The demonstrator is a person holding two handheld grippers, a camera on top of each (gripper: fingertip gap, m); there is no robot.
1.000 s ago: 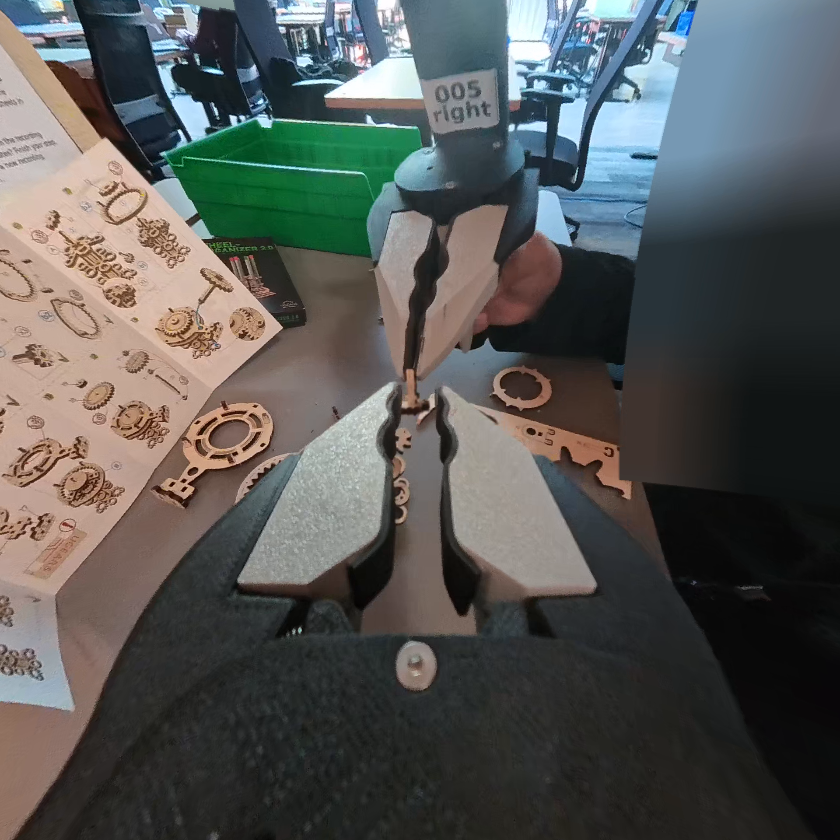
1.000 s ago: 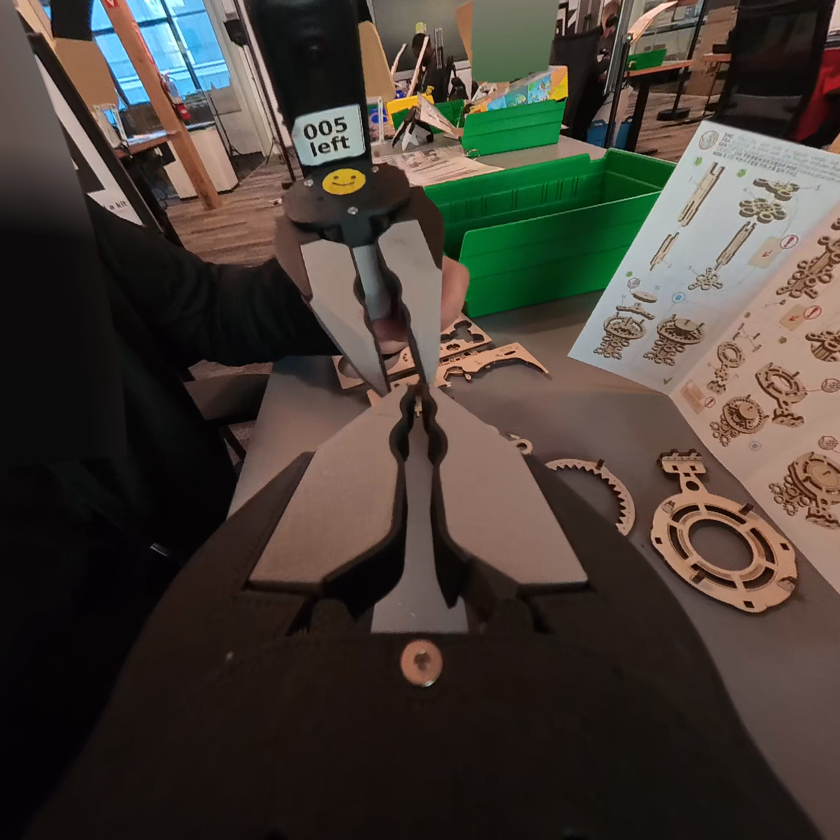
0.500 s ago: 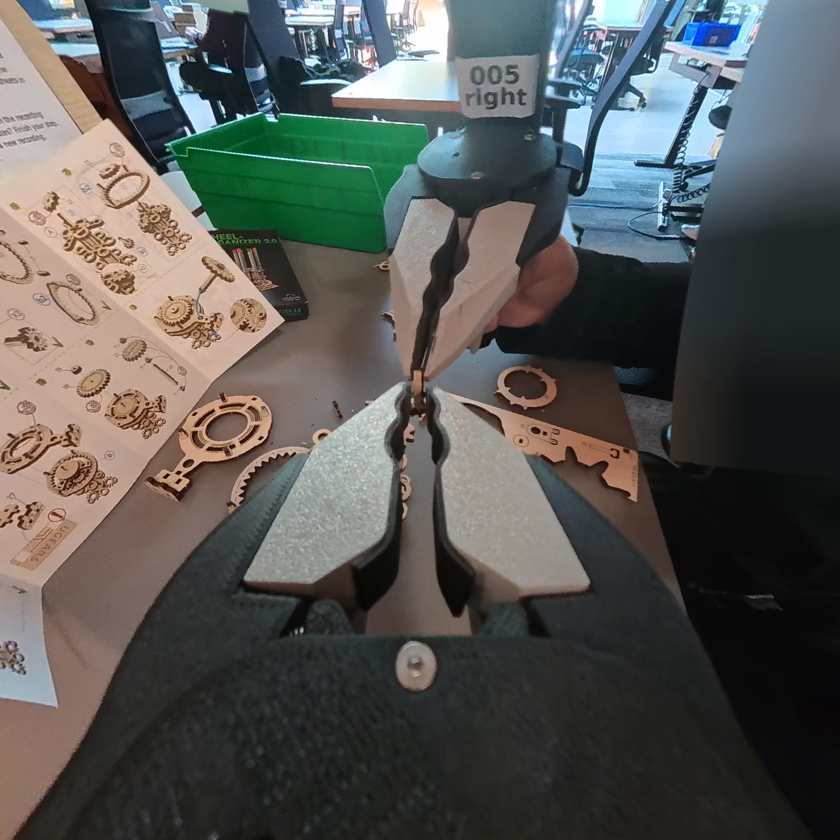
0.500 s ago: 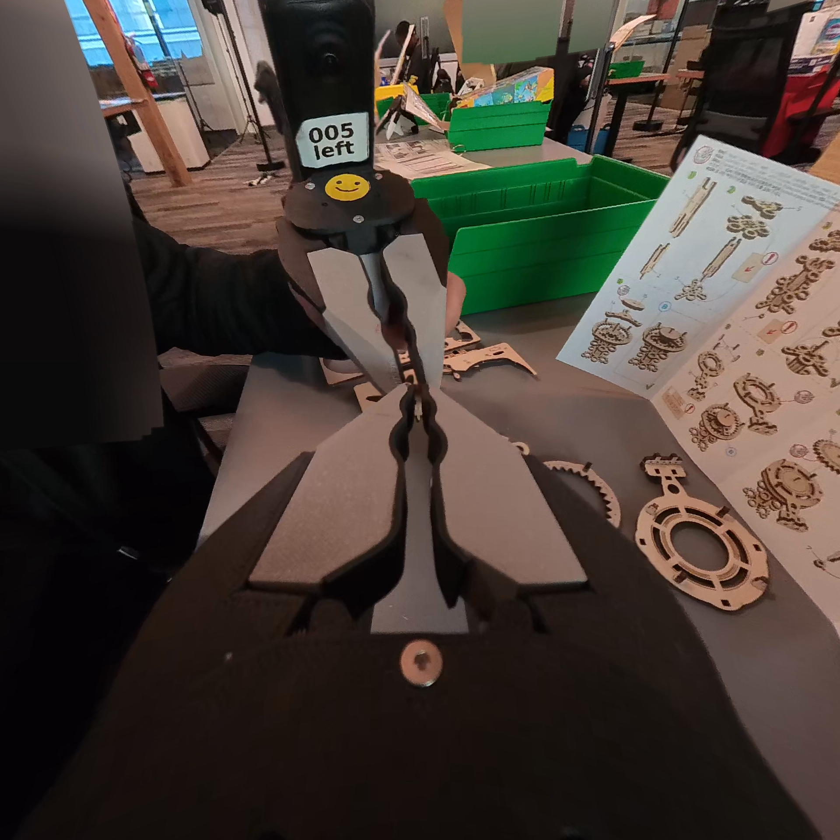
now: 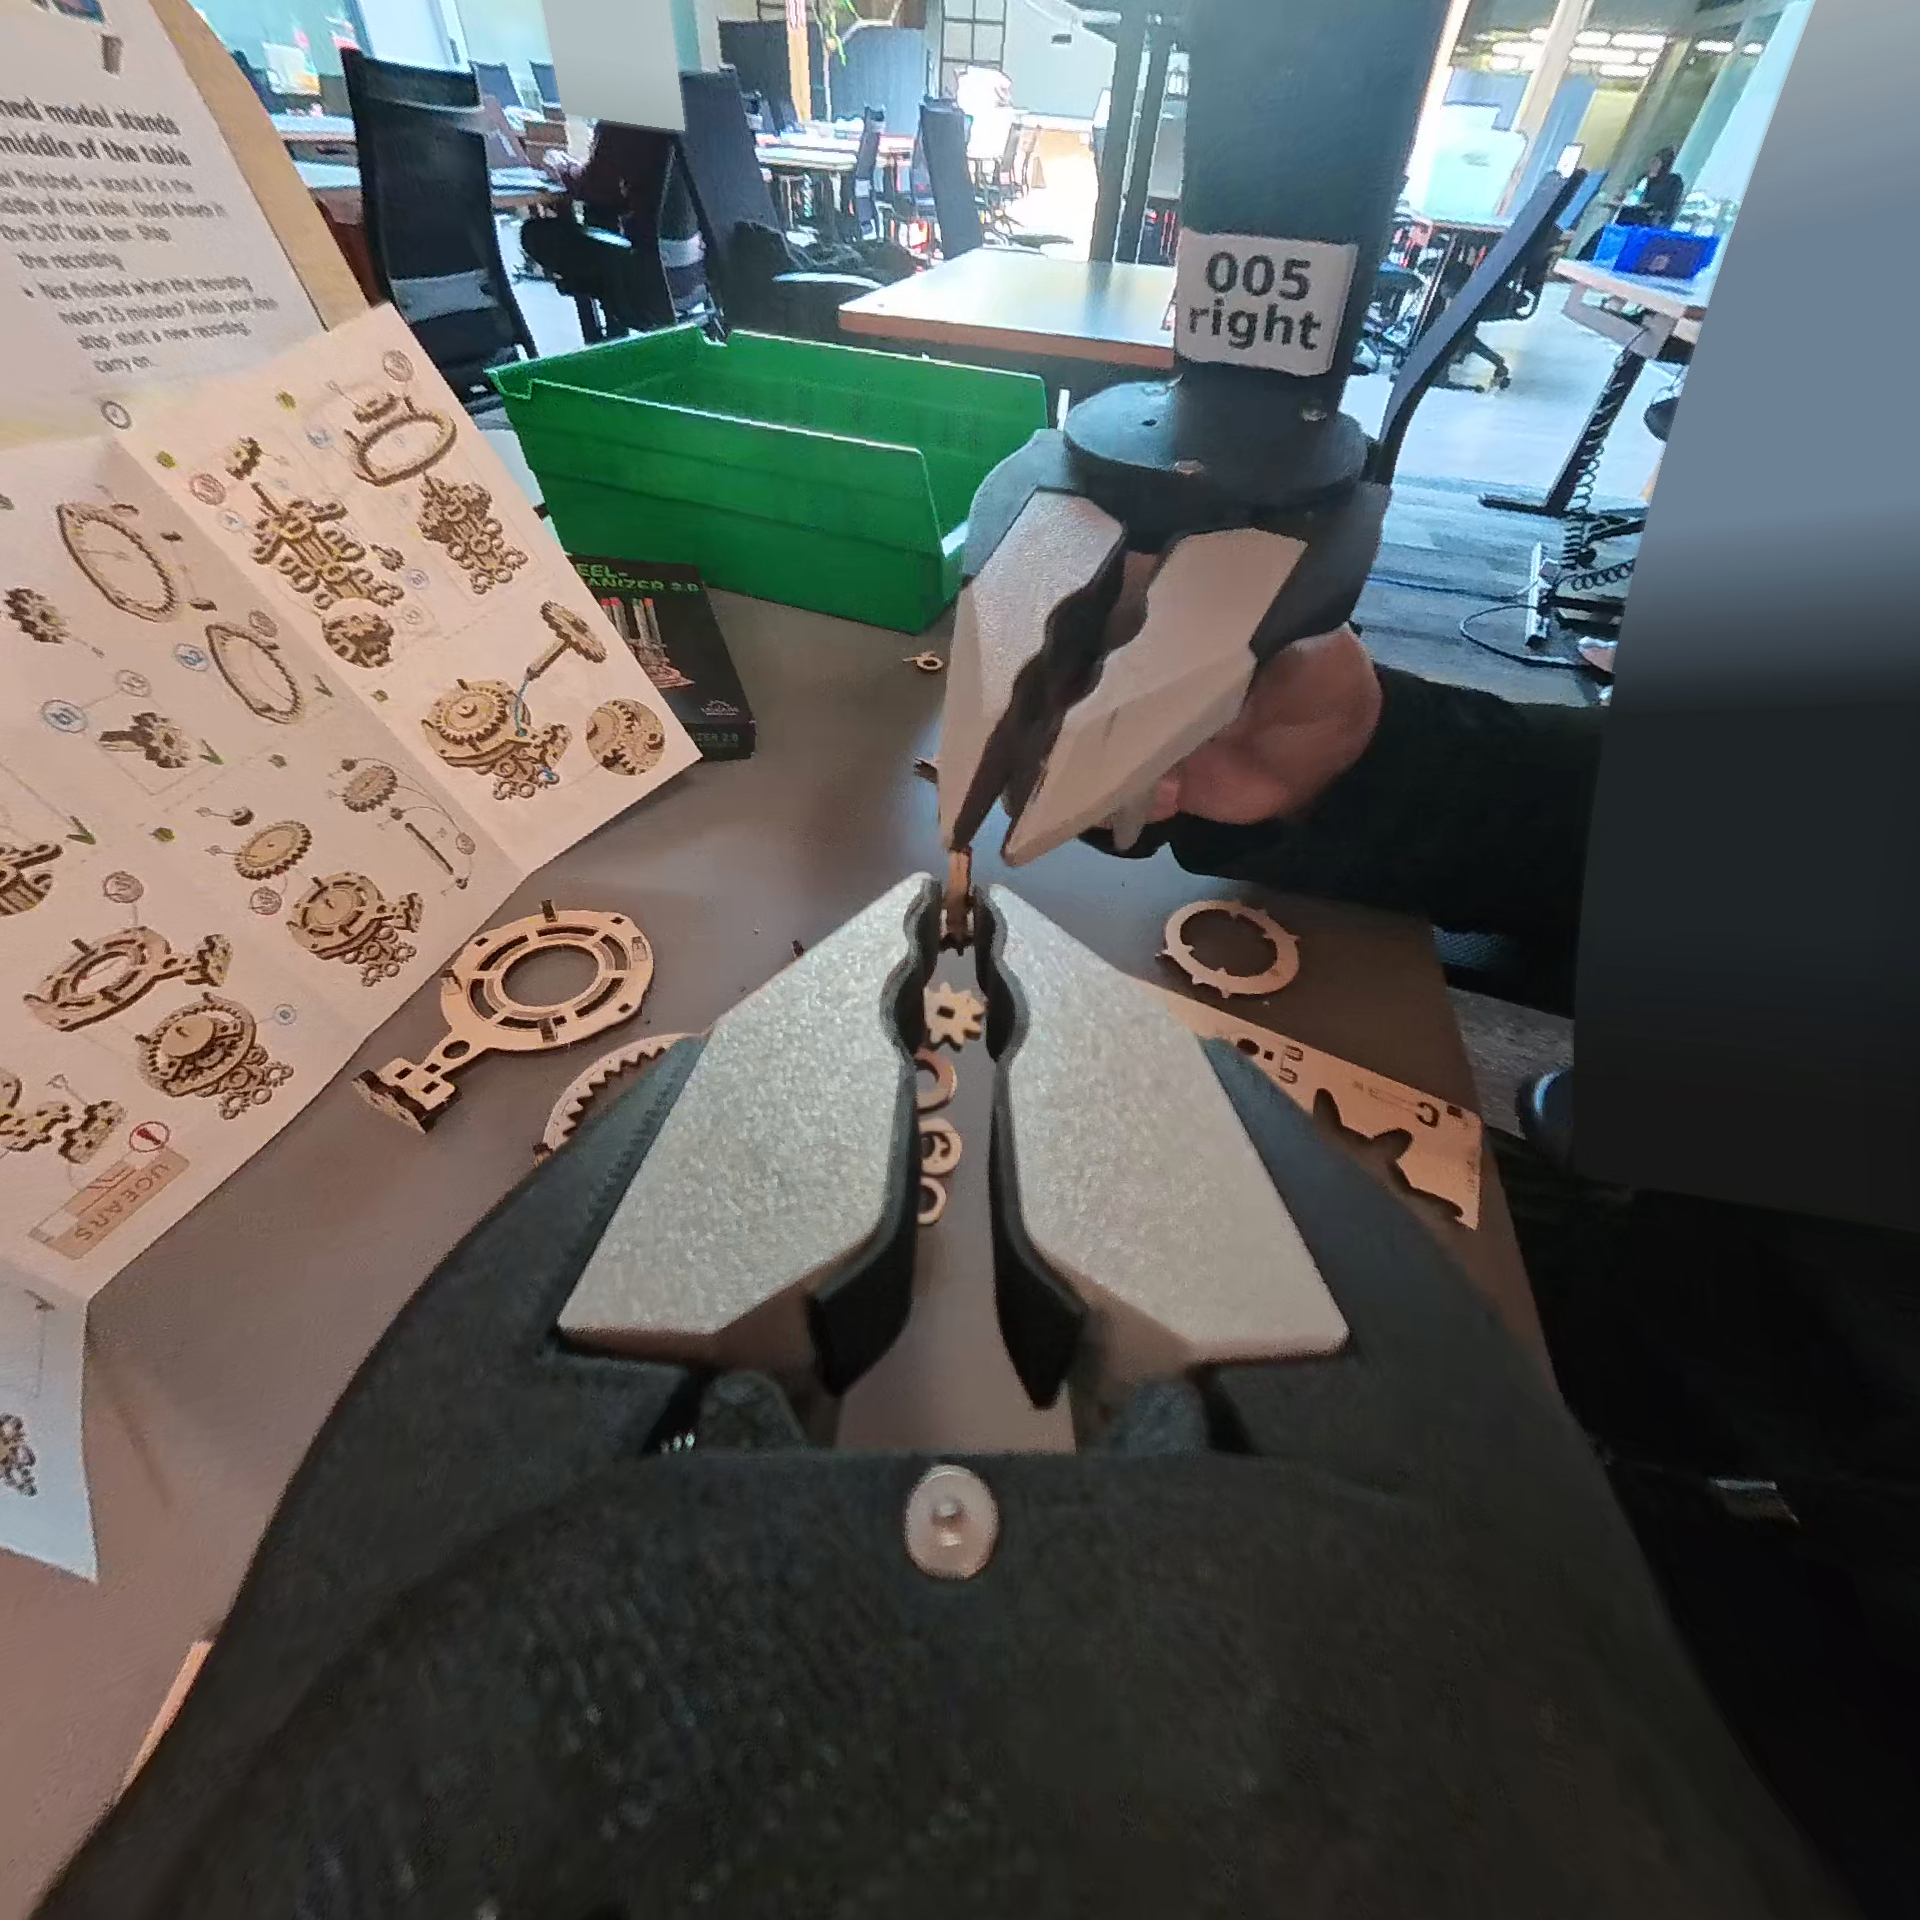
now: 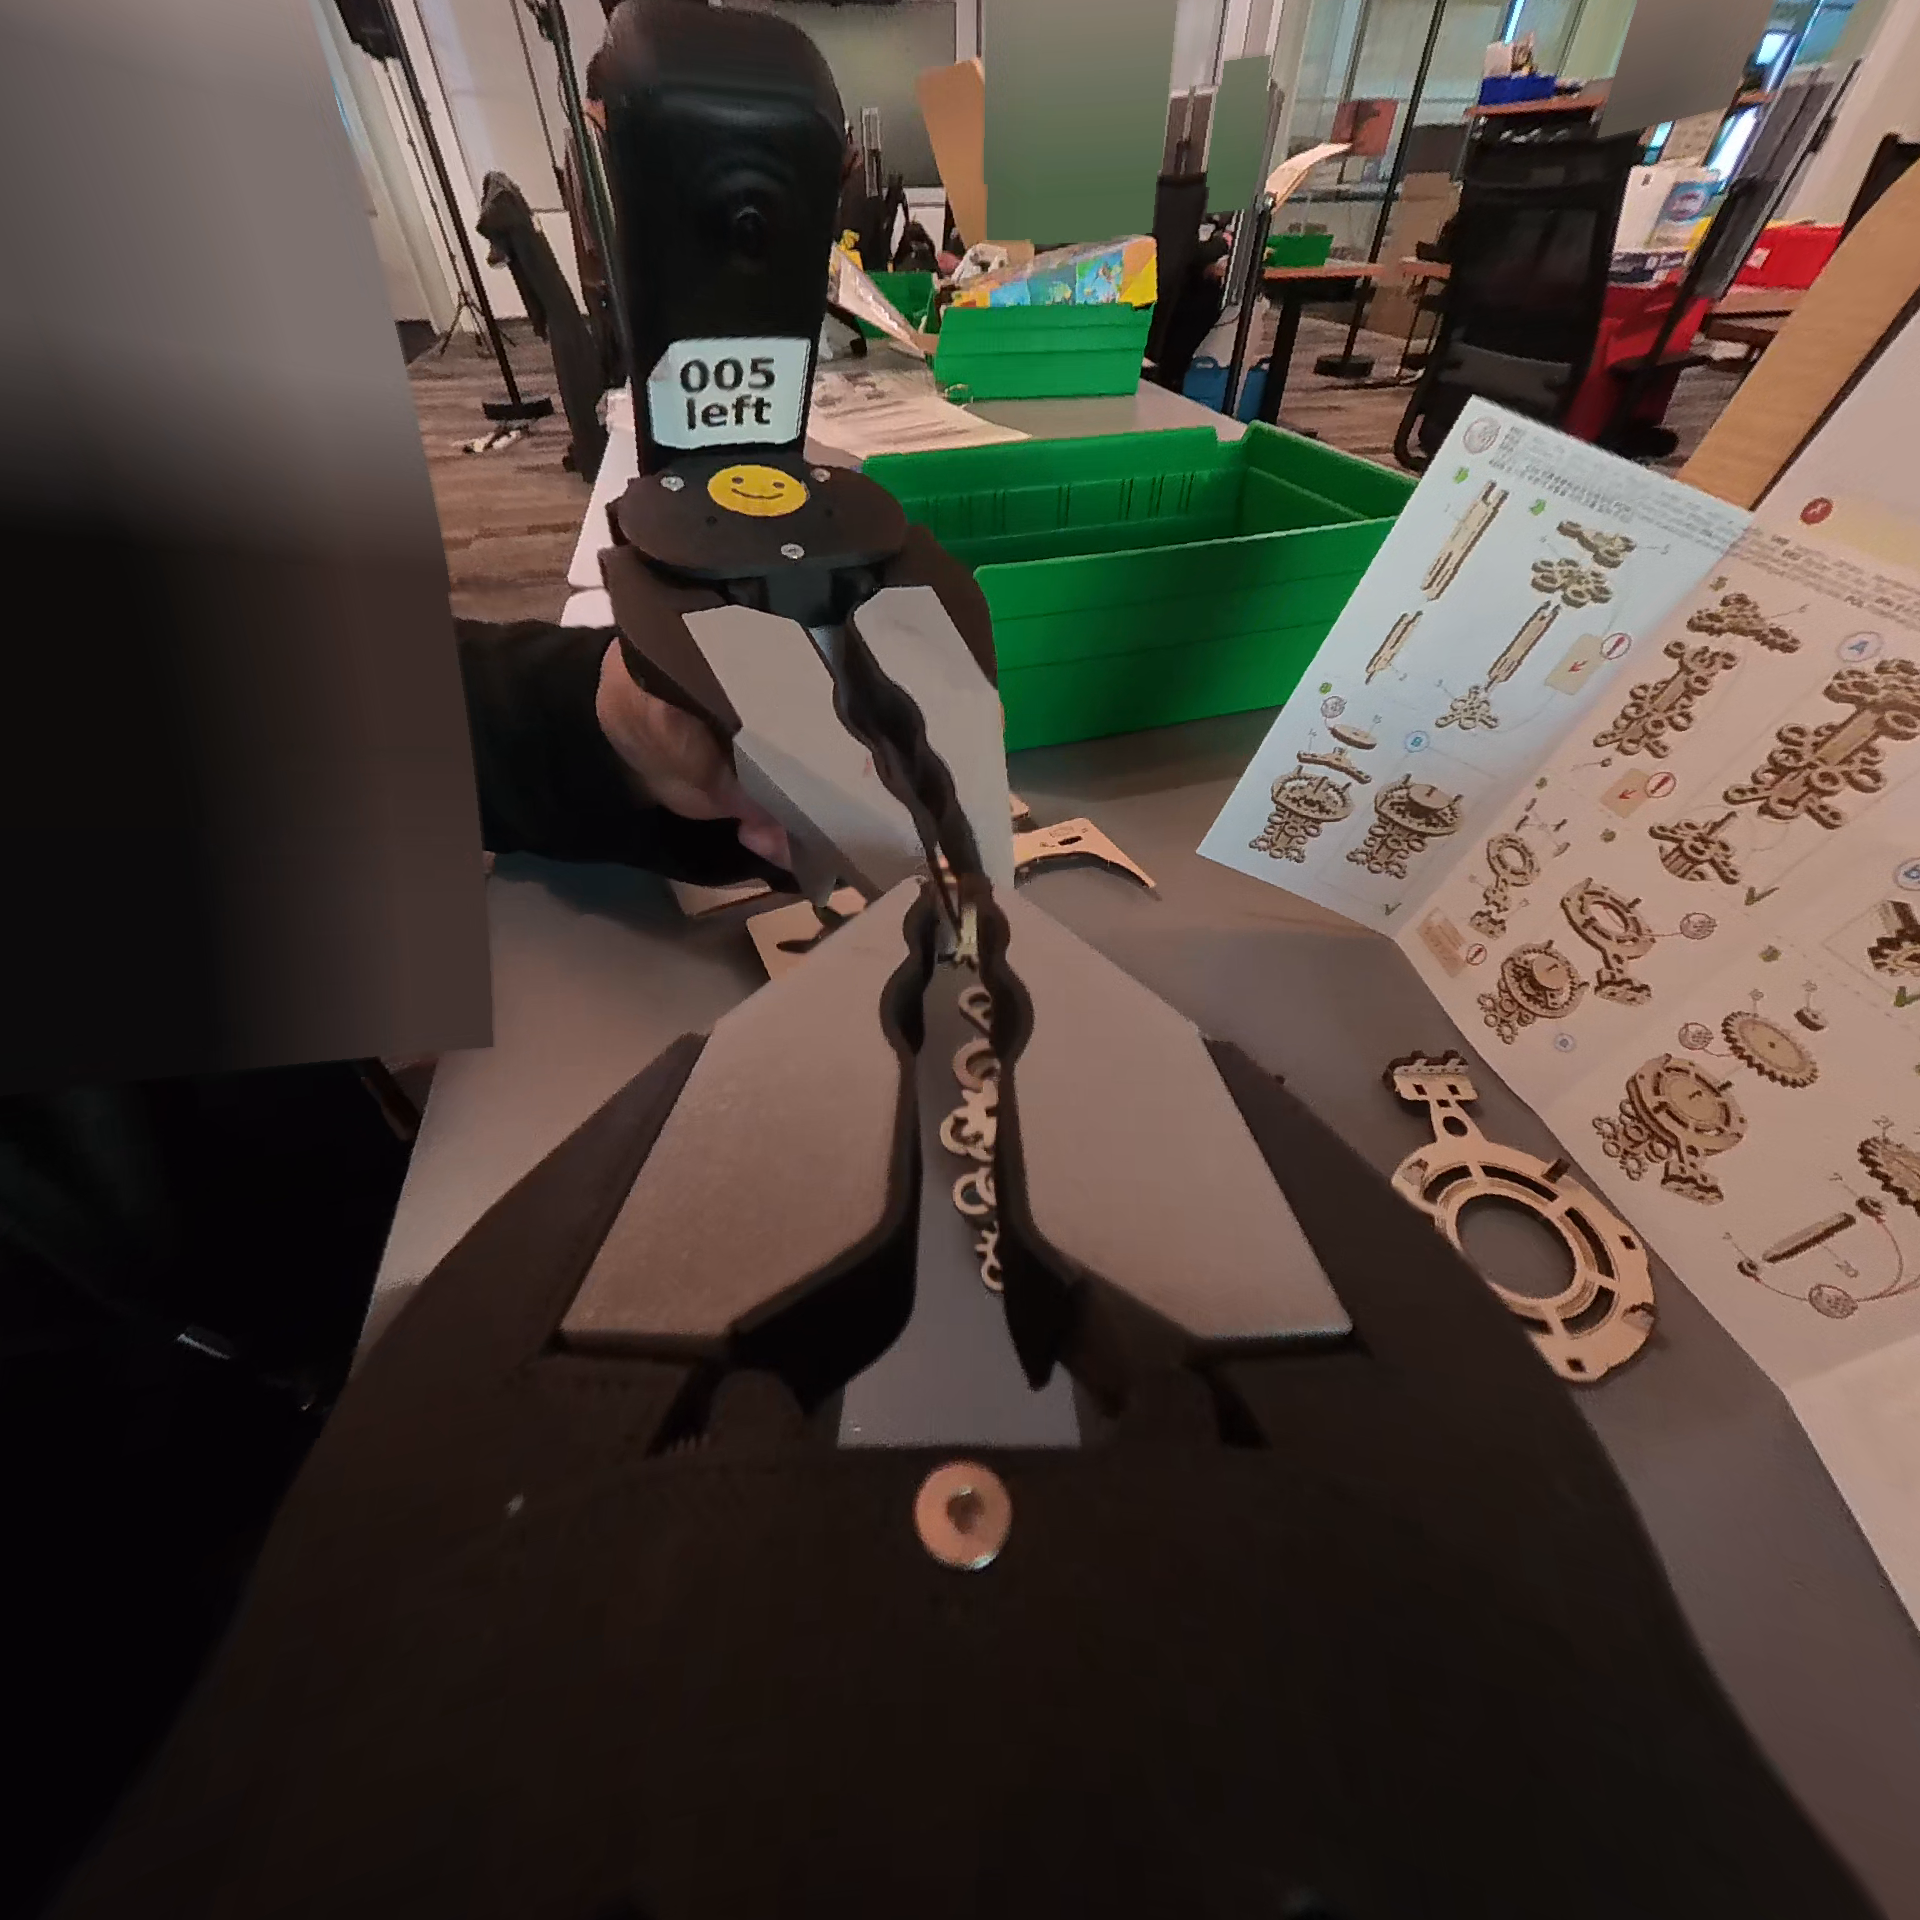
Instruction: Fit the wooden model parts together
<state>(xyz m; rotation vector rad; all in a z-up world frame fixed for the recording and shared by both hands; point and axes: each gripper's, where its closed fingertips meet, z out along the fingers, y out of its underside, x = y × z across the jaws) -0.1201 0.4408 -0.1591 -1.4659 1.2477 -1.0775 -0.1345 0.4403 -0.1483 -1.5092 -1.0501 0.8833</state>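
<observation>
On the grey table (image 5: 810, 790), a green bin (image 5: 769, 488) sits far, an instruction sheet (image 5: 260, 748) left. A ring frame (image 5: 540, 987), a toothed arc (image 5: 613, 1081), a small gear (image 5: 953, 1015) and washers (image 5: 935, 1132) lie loose, so most fitting looks undone. Above them, the left gripper (image 5: 956, 920) and right gripper (image 6: 961, 940) meet tip to tip, each clamped on a tiny wooden piece (image 5: 957, 904); whether the joint is seated, I cannot tell.

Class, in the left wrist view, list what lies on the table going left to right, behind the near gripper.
Instruction sheet → ring-shaped wooden frame with handle → small notched wooden ring → flat cut-out wooden sheet.
</observation>
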